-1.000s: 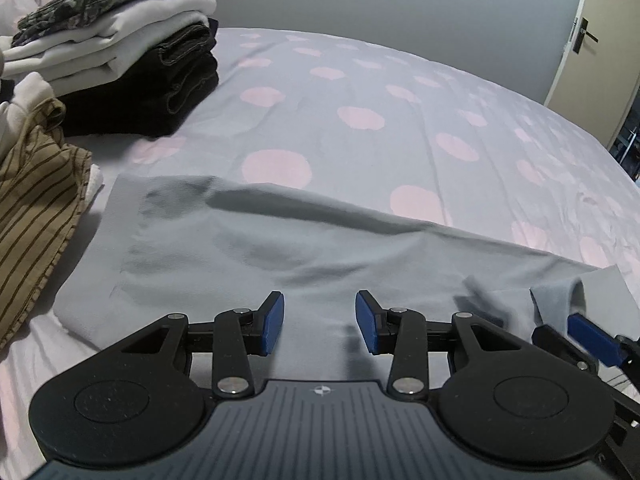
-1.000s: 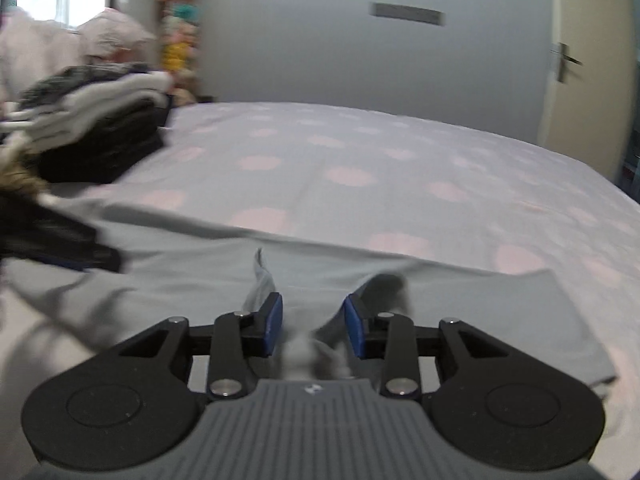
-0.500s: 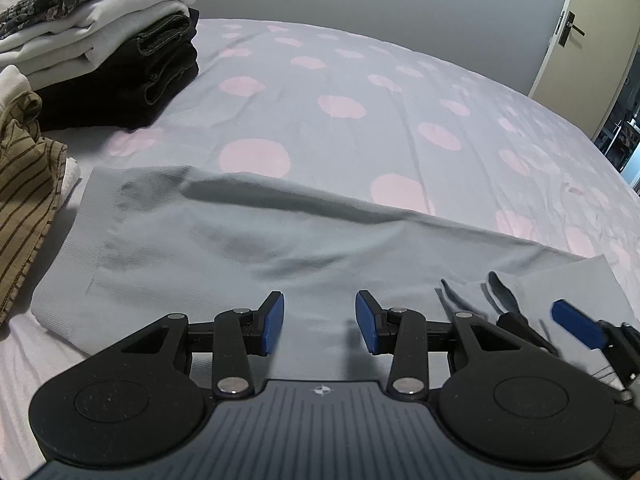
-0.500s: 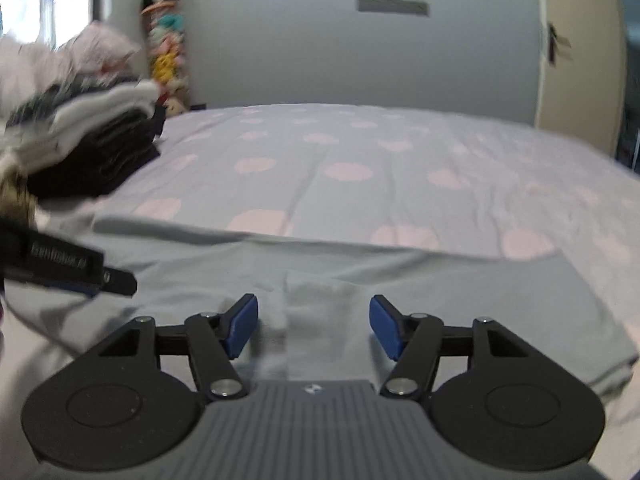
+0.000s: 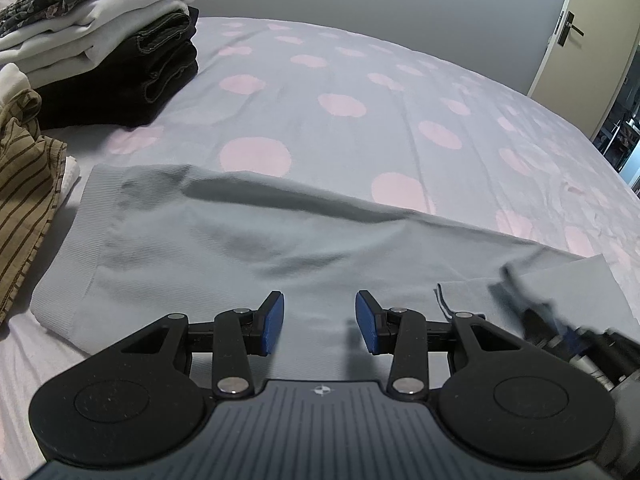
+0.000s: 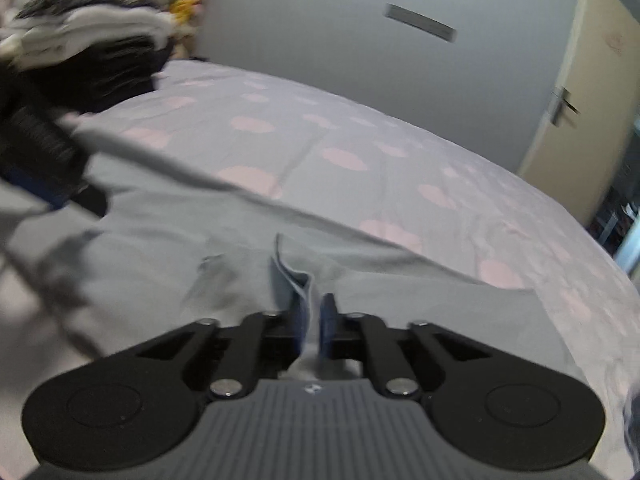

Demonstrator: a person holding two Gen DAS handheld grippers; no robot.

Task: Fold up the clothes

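Note:
A light grey garment [image 5: 248,240] lies spread across the polka-dot bed, with a ribbed band at its left end. My left gripper [image 5: 320,322] is open and empty, hovering over the garment's near edge. My right gripper [image 6: 314,326] is shut on a raised fold of the grey garment [image 6: 298,284] near its near edge. The right gripper shows blurred at the lower right of the left wrist view [image 5: 560,328]. The left gripper shows blurred at the left of the right wrist view [image 6: 44,160].
A stack of folded clothes [image 5: 104,52] stands at the back left of the bed. A brown striped garment [image 5: 24,200] lies crumpled at the left. The grey sheet with pink dots [image 5: 360,100] stretches behind. A door [image 5: 580,36] is at the far right.
My right gripper was open half a second ago and has shut on a fold of the grey garment. The left gripper stays open, drifted slightly.

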